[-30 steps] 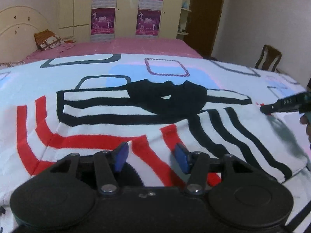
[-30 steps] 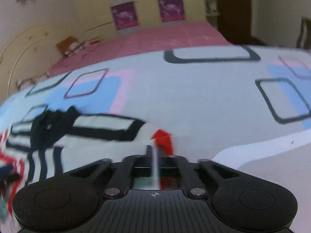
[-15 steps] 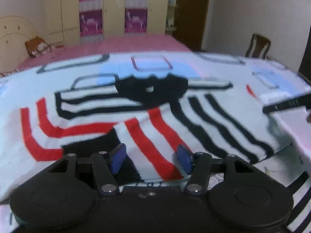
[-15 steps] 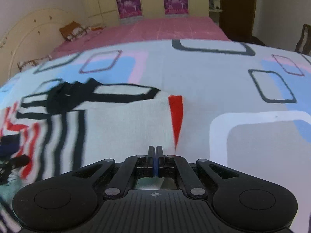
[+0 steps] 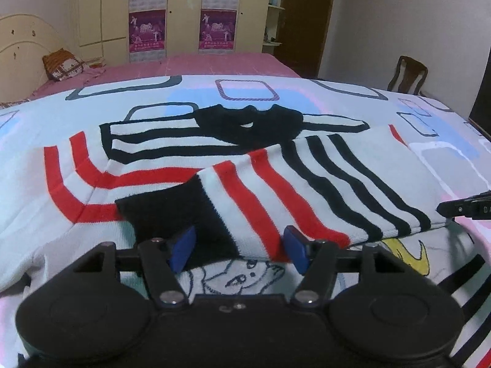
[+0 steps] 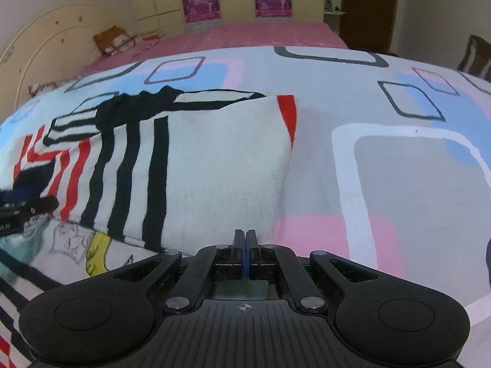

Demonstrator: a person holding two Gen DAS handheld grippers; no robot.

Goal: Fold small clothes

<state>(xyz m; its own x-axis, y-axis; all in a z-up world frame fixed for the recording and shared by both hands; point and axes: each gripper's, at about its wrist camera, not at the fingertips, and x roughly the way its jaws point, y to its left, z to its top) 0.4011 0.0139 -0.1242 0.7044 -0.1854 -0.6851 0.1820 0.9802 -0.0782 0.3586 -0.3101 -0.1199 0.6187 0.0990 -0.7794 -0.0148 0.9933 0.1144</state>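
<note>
Striped sweater [image 5: 276,181] is laid folded on the patterned bedsheet [image 6: 383,168]. Left tool [image 5: 237,250] is released, jaws just widened, blue pads flanking the sweater's near hem without pressing. Right tool [image 6: 244,242] is clenched on nothing, just beside the sweater's white edge.

Striped sweater [image 6: 214,165] matt ribbed knit cloth, bedsheet [image 6: 399,168] smooth printed cotton-like cloth, left gripper [image 5: 239,247] matt black plastic, blue pads [image 5: 182,245], wooden chair [image 5: 409,73] glossy
</note>
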